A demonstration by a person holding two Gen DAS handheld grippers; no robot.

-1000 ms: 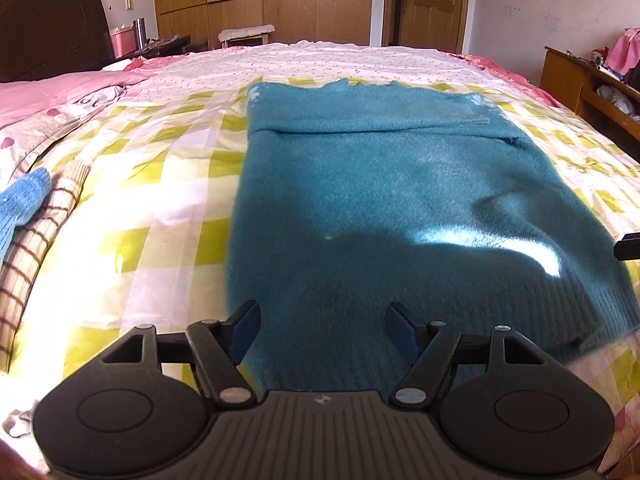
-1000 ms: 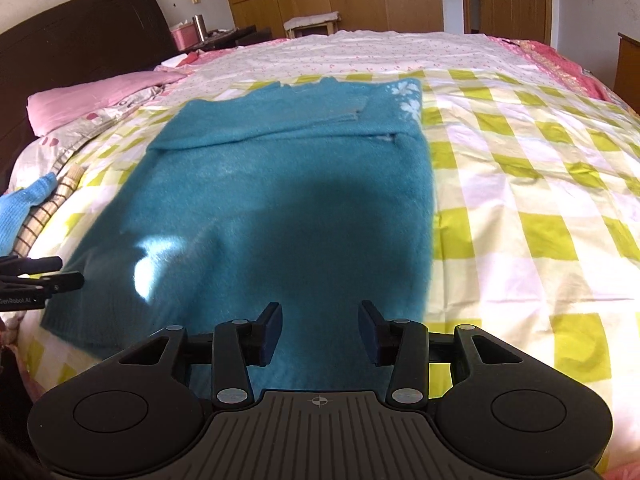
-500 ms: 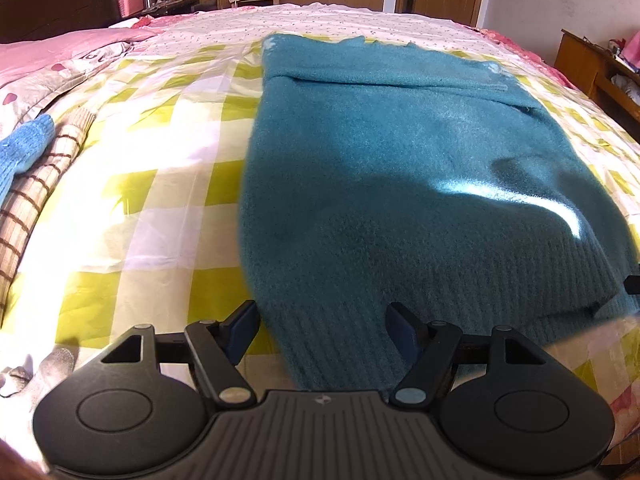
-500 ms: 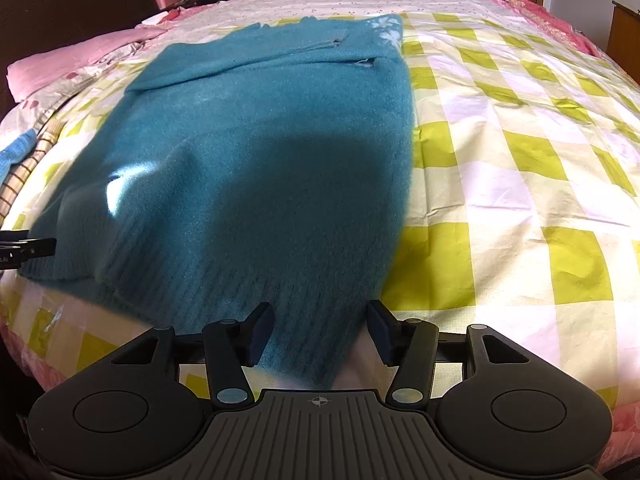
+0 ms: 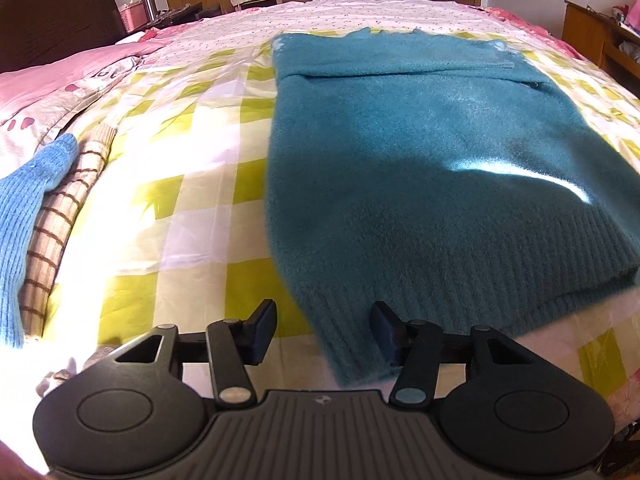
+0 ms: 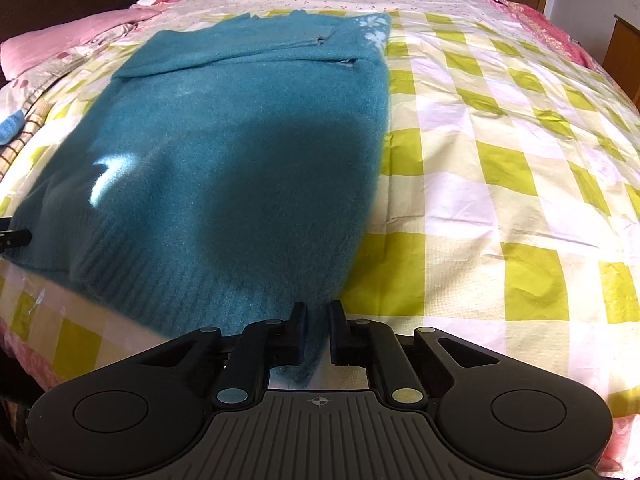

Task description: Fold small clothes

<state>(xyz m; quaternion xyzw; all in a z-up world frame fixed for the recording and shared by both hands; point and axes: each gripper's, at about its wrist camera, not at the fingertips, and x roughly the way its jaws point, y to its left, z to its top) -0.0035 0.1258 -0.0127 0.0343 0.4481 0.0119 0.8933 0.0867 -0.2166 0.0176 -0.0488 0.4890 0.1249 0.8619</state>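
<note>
Our right gripper has pinched the near right hem corner of the fuzzy teal knitted sweater. Our left gripper is closing, the left hem corner between its jaws but not yet pressed. The sweater lies flat on the yellow-checked bedsheet. We judge it soft, light and stretchy; the ribbed hem corners should grip best.
</note>
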